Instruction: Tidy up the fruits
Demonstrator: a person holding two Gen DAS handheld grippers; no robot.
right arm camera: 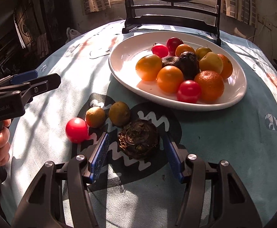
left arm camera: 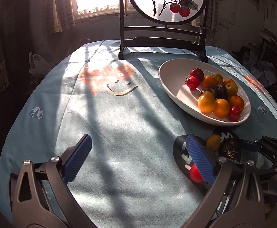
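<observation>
A white oval plate holds several orange, yellow, red and dark fruits. On the blue cloth in front of it lie a red tomato, two yellow-green fruits and a dark wrinkled fruit. My right gripper is open, its blue pads on either side of the dark fruit, not touching it. My left gripper is open and empty over bare cloth, left of the loose fruits; it also shows in the right wrist view.
A dark wooden stand with a round painted screen stands at the table's far edge behind the plate. The round table's cloth drops off at the left and right. A white plastic bag lies beyond the left edge.
</observation>
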